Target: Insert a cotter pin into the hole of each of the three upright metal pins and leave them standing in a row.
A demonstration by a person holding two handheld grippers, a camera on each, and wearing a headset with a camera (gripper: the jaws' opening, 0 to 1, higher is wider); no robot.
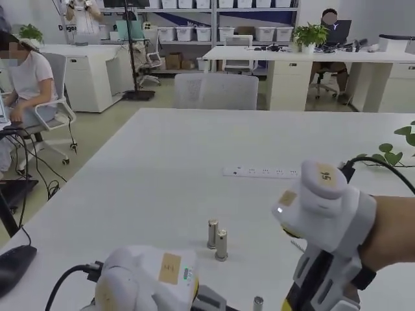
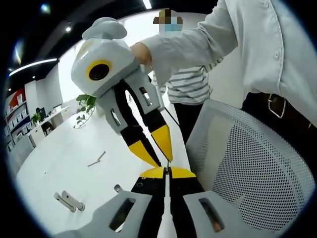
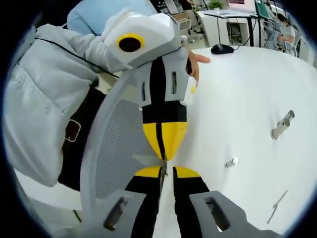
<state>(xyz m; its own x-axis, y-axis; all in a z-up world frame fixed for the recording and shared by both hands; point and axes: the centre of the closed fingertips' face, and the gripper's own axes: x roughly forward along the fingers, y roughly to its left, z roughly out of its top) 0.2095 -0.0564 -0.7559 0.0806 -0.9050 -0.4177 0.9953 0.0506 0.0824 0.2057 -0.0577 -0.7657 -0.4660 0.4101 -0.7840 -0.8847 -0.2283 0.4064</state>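
Left gripper and right gripper are held tip to tip.
Both are pressed closed (what is pinched cannot be told); on the table two metal pins are stood together, a third pin further right, one cotter pin laid flat.

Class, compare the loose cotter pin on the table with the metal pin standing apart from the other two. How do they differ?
The cotter pin lies flat; the lone metal pin stands upright. The cotter pin is thin wire; the lone metal pin is a stout cylinder. Both rest on the white table.
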